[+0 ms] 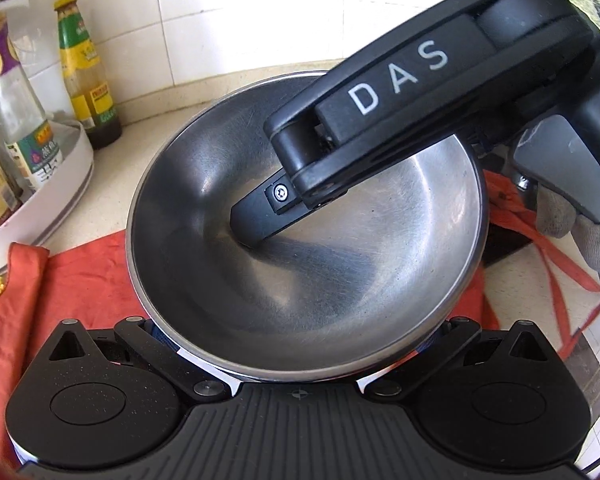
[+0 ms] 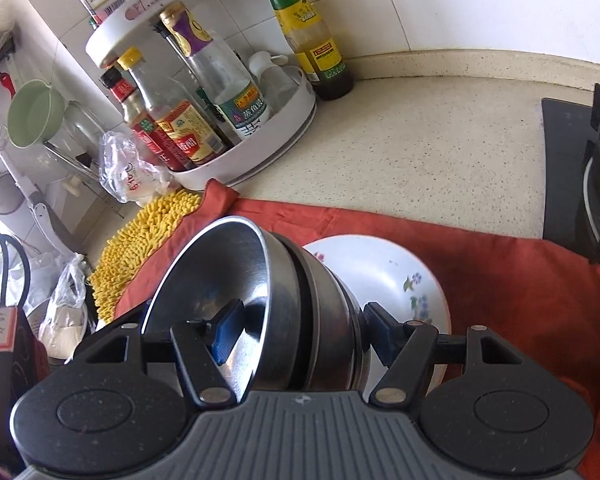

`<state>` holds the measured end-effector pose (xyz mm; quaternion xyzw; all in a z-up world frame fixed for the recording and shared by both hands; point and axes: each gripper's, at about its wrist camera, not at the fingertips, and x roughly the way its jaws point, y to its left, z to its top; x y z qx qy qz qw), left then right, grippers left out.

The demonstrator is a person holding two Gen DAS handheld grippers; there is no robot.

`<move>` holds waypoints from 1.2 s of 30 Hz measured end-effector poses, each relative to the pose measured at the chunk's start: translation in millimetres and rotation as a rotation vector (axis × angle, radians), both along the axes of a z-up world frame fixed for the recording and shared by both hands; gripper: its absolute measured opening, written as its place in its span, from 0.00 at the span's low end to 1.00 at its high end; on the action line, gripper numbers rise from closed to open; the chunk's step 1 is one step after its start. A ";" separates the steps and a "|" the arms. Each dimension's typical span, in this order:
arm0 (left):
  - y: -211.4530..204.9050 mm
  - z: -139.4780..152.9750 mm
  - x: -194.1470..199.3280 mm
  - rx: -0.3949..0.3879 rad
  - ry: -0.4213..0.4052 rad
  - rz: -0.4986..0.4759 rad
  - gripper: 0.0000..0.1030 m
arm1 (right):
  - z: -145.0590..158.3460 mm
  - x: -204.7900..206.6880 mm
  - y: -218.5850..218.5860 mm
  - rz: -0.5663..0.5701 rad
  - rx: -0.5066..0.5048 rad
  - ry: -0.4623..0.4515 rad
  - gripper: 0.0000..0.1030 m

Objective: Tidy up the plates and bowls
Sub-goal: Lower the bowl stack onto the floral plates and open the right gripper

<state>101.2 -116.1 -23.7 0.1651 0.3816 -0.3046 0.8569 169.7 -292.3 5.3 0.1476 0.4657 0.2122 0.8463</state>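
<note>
Two nested steel bowls [image 2: 284, 300] are sitting clamped in the right gripper [image 2: 300, 336], one finger inside, one outside, above a floral plate [image 2: 384, 276] on the red cloth [image 2: 500, 272] covering the counter [image 2: 420, 140]. Left gripper [image 1: 300, 344]: bowl hiding its fingers, cannot tell.

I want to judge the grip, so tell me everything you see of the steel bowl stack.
The steel bowl stack is at least two nested brushed-metal bowls, empty and scuffed, with rolled rims. It tilts on its side, mouth leftward, over the red cloth, before the floral plate. The right gripper clamps its wall, one finger inside, one outside.
</note>
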 end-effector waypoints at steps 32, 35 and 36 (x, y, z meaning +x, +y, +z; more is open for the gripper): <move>26.1 26.2 -15.2 0.000 -0.026 0.107 1.00 | 38.3 -49.4 -0.9 -0.070 -0.126 -0.213 0.62; 34.0 35.8 -20.1 -0.037 -0.030 0.151 1.00 | 49.7 -74.2 -3.5 -0.111 -0.146 -0.246 0.62; 37.0 38.2 -22.1 -0.043 -0.031 0.171 1.00 | 52.2 -83.3 -3.9 -0.131 -0.155 -0.256 0.63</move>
